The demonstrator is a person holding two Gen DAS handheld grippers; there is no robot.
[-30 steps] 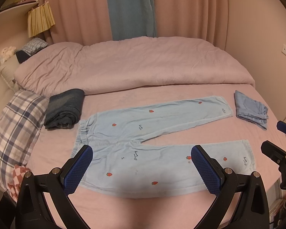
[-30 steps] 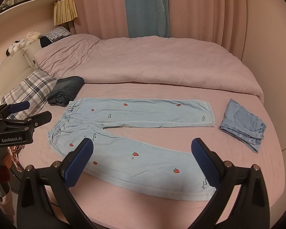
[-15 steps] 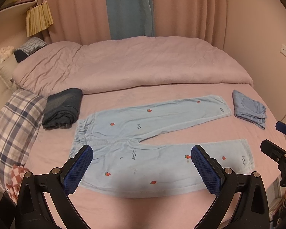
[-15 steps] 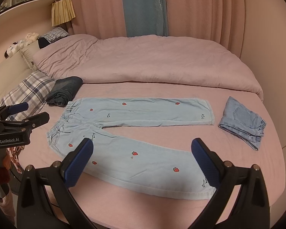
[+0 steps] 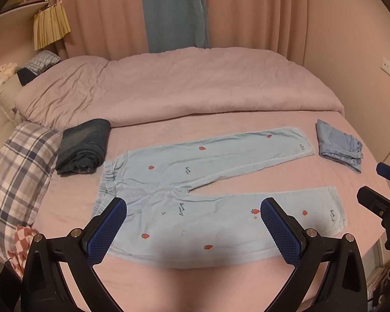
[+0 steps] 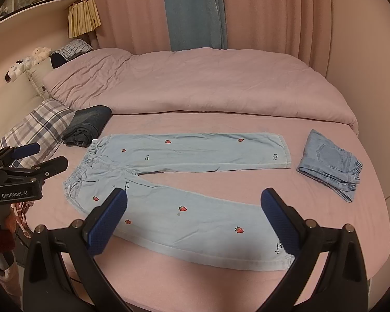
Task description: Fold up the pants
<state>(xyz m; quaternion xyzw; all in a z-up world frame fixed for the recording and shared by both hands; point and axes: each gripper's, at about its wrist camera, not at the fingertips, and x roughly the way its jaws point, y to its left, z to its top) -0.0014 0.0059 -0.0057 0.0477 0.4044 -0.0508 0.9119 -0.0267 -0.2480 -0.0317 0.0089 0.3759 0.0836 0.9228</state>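
Light blue pants with red strawberries lie flat on the pink bed, waistband to the left, legs spread apart to the right; they also show in the right wrist view. My left gripper is open and empty, held above the near leg. My right gripper is open and empty, above the near leg further right. The left gripper also shows at the left edge of the right wrist view, and the right gripper at the right edge of the left wrist view.
Folded dark jeans lie left of the waistband. A folded light denim piece lies right of the far cuff. A plaid pillow is at the left, a pink duvet behind, curtains beyond.
Both grippers have drifted slightly back and up; the pants appear a little lower and further off. Nothing was taken hold of.
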